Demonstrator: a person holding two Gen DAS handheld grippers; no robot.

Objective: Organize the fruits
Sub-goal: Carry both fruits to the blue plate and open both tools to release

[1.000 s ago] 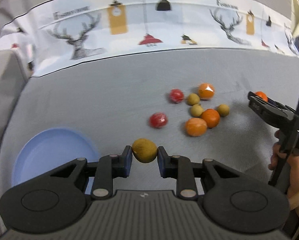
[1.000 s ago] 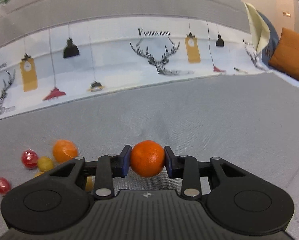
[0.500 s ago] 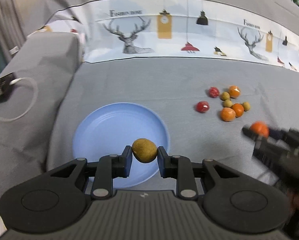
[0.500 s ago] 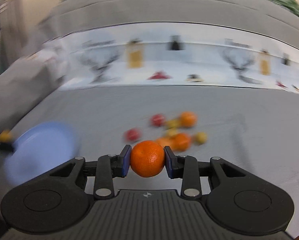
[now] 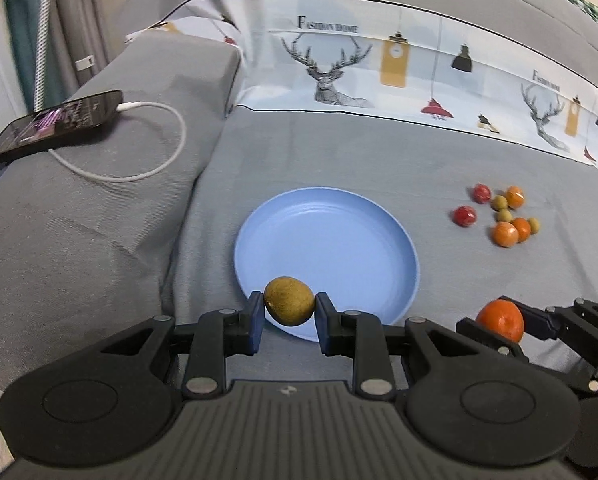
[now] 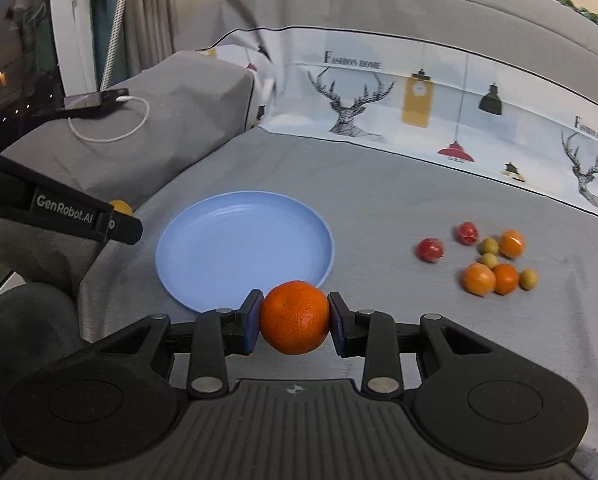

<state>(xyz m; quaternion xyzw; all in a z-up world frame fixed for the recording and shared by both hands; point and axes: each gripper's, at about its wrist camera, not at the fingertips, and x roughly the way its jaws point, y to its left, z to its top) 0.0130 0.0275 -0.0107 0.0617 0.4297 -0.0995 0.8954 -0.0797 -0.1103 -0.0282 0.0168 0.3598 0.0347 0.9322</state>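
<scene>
Right tool [image 6: 294, 318] clamps orange [image 6: 294, 317]; blue plate [image 6: 203, 280] beyond; loose fruits [image 6: 487, 258] right.

Phone [image 5: 55, 120] cut off at edge

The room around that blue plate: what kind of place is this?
Probably a home living room. The blue plate lies on a sofa seat under a grey cover, with a deer-print cloth along the backrest and a phone charging on the armrest.

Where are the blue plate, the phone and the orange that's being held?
blue plate [image 6: 227, 248]: right wrist view, bare middle of its floor.
phone [image 5: 55, 122]: left wrist view, its lit screen.
orange [image 6: 295, 317]: right wrist view, front of its peel, between the right gripper's pads.
</scene>
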